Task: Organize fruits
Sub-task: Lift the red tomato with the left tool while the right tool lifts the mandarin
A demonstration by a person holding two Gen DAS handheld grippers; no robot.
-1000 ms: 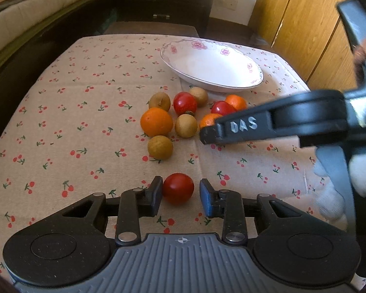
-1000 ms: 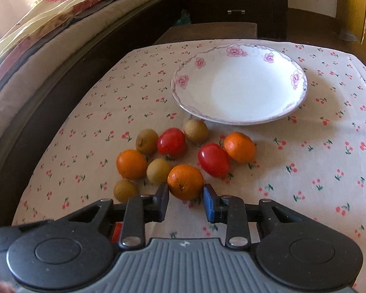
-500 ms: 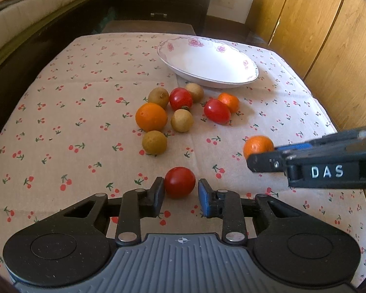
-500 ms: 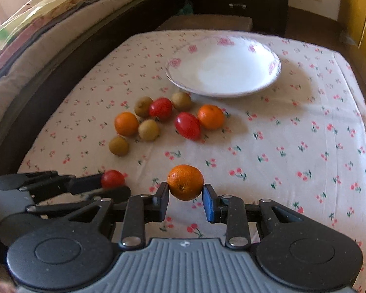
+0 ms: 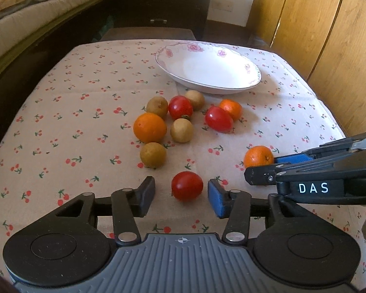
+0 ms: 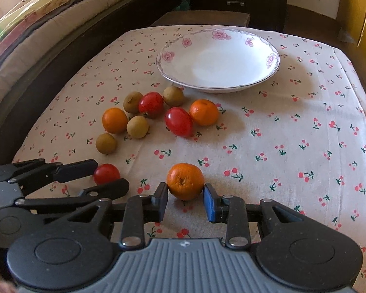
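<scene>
A red tomato (image 5: 187,185) lies on the cherry-print cloth between the pads of my left gripper (image 5: 181,185). Its jaws are opening, and a gap shows on each side of the tomato. My right gripper (image 6: 185,188) is shut on an orange (image 6: 185,180), low over the cloth to the tomato's right. In the left wrist view, this orange (image 5: 258,157) sits at the tips of the right gripper (image 5: 263,167). Beyond them lies a cluster of two oranges, two tomatoes and several brown longans (image 5: 181,130). A flowered white bowl (image 6: 272,57) stands empty behind the cluster.
The table (image 6: 305,127) has bare cloth on its right half. A bed (image 6: 48,12) runs along its left side. A dark drawer cabinet (image 5: 158,2) stands behind, and wooden cupboard doors (image 5: 329,36) on the right.
My right gripper carried the orange out of the cluster to the near part of the cloth, beside the left gripper. The left jaws, shut on the tomato half a second ago, have spread off it.
</scene>
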